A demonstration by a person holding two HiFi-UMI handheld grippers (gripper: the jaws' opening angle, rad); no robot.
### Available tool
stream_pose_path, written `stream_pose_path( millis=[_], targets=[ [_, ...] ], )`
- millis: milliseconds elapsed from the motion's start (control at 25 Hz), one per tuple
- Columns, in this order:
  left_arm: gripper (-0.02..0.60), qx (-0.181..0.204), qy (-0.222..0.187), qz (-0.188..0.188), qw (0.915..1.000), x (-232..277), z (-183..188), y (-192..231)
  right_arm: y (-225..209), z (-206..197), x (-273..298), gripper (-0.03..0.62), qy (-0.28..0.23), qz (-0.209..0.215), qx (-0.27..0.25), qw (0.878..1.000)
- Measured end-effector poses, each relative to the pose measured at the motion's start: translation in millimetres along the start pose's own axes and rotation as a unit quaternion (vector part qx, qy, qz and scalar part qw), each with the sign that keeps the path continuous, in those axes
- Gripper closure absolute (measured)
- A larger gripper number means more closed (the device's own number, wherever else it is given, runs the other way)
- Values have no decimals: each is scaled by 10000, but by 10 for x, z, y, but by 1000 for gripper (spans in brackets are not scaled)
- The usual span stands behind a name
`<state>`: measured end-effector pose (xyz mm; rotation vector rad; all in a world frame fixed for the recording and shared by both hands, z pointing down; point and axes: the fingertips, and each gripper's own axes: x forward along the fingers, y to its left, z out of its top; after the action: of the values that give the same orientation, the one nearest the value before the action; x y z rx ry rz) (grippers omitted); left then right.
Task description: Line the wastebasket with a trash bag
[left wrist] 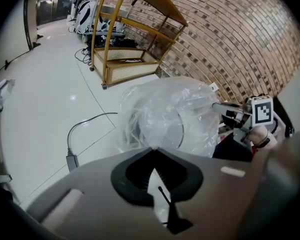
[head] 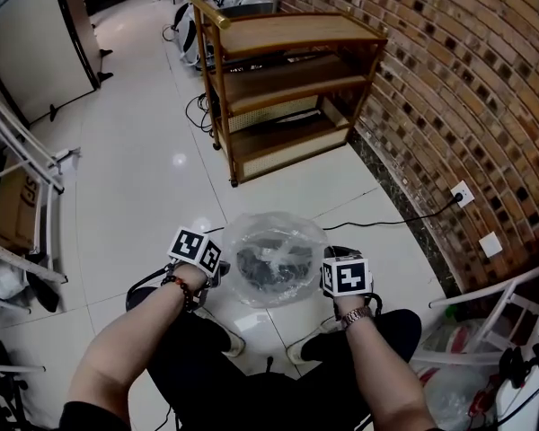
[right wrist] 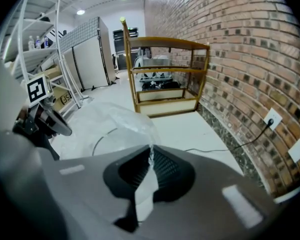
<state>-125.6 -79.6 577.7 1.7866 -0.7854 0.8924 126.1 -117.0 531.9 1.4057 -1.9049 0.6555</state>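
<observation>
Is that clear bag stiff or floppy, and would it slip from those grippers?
Probably floppy: the trash bag crumples and billows between the left gripper and right gripper. Likely very light, being thin see-through film. Its glossy surface may slip from a small pinch.

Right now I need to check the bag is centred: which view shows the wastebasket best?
The head view: it looks down into the wastebasket, dark through the clear trash bag covering it. Both gripper views show only a curved rim line behind bunched plastic.
</observation>
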Motion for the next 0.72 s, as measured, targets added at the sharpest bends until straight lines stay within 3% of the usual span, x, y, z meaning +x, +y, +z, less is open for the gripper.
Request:
stream_pose_path(
  millis=[720],
  targets=[
    [577,-20,275,297,9992,569,138,204,-94,-364,632,592,494,-182,-86,9986]
  ],
)
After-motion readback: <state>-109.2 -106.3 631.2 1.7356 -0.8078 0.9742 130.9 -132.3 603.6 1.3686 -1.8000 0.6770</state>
